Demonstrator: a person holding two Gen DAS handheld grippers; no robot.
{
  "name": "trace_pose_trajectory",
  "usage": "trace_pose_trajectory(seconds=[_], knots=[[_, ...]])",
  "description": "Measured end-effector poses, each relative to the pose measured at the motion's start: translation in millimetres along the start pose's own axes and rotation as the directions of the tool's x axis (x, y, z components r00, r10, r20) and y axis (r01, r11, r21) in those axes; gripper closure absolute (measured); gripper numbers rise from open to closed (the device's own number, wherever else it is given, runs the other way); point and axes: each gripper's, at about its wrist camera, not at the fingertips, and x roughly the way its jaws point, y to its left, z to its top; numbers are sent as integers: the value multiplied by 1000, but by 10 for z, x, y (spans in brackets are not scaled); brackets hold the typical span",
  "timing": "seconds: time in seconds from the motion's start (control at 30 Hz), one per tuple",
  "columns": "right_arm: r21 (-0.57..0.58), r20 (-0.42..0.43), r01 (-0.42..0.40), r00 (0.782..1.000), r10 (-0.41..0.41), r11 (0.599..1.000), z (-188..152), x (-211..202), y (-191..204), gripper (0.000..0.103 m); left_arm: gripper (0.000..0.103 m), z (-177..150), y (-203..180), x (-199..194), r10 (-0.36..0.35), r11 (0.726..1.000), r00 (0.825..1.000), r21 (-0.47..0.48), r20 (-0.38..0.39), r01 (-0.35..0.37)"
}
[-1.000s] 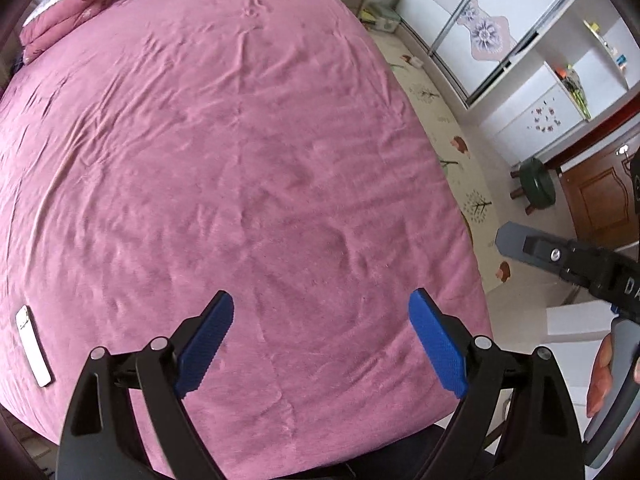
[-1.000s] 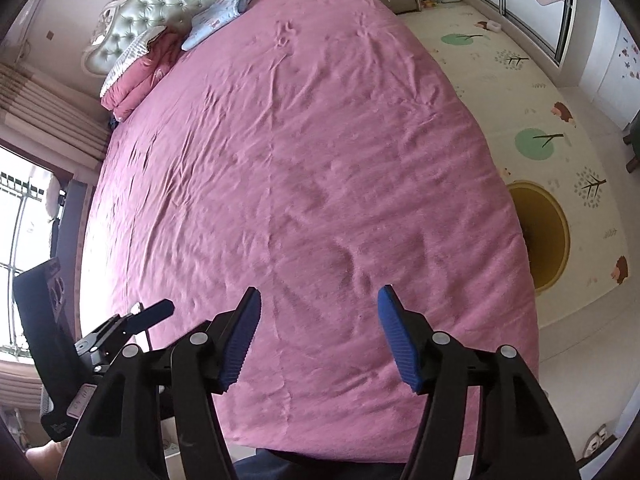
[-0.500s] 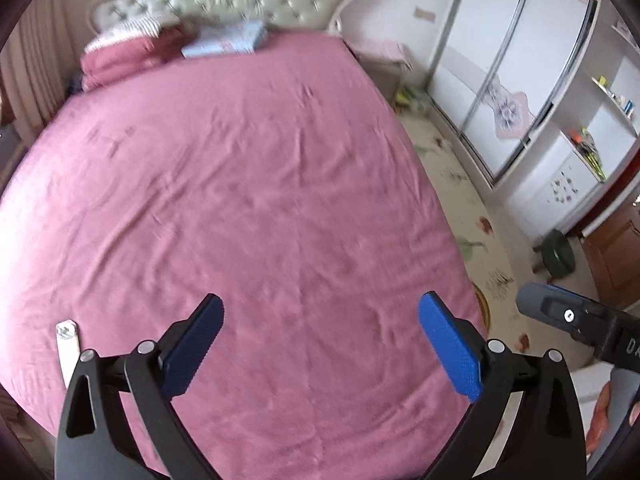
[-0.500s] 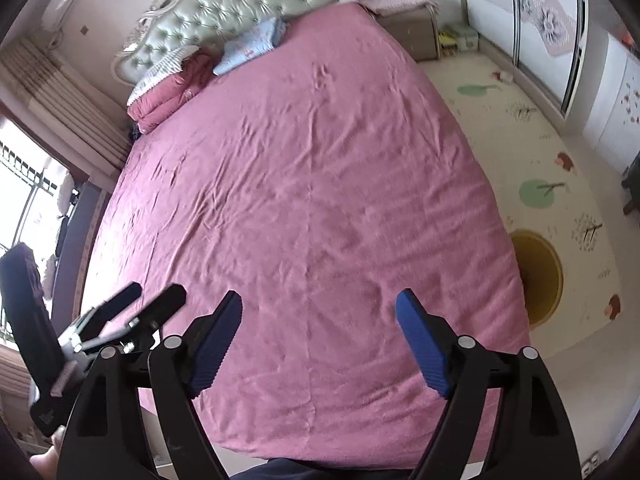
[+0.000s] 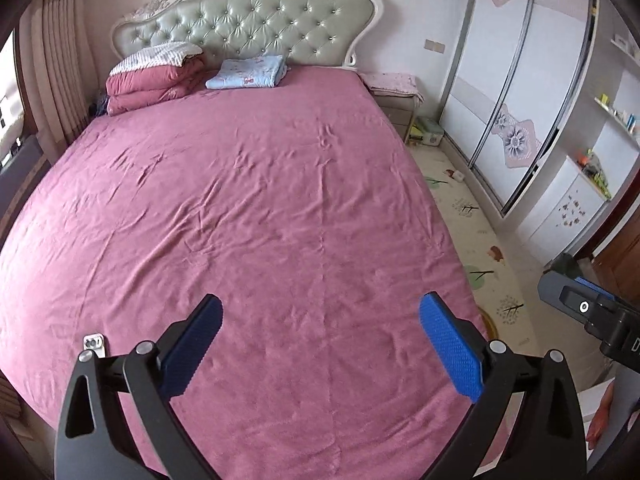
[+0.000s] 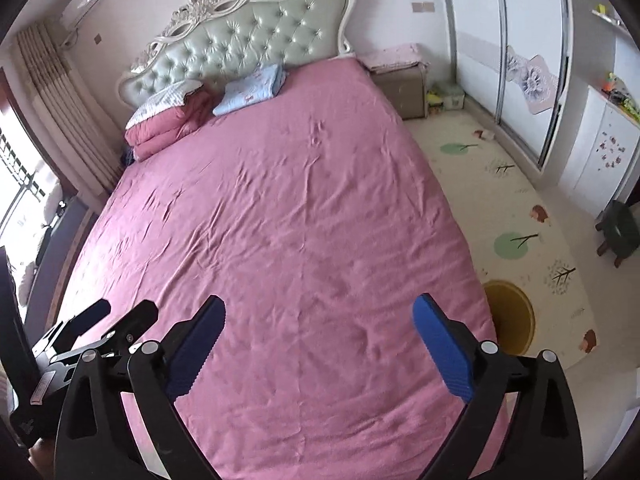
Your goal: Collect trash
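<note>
STEP: locate trash | left gripper (image 5: pixel 320 346): jaws just opened wide, empty | right gripper (image 6: pixel 318 346): likewise | TRASH: small scrap (image 5: pixel 94 344) at bed (image 5: pixel 280 200) foot-end left corner | ADVICE: approach low, close squarely.

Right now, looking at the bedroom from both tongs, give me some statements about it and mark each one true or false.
1. Both the left tongs and the right tongs are open and empty. True.
2. The bed sheet is green. False: it is pink.
3. A folded light blue blanket lies by the headboard. True.
4. The small white object lies at the middle of the bed. False: it lies near the bed's left edge.
</note>
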Motion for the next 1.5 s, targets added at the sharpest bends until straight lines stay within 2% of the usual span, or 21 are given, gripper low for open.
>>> trace_pose_trajectory(seconds=[0.17, 0.4, 0.83, 1.5], knots=[[-23, -15, 6, 1000, -6, 1000, -39, -7, 61, 12, 4, 2, 69, -33, -9, 999, 1000, -49, -8, 9], [-8, -10, 3, 1000, -3, 1000, -52, -14, 85, 12, 4, -14, -13, -123, 72, 997, 997, 20, 0, -72], [-24, 18, 19, 1000, -18, 1000, -64, -61, 132, 11, 4, -32, -38, -211, 62, 997, 998, 37, 15, -62], [-16, -4, 14, 1000, -14, 1000, -51, 11, 117, 11, 4, -22, 13, -149, 29, 1000, 1000, 0, -6, -29]])
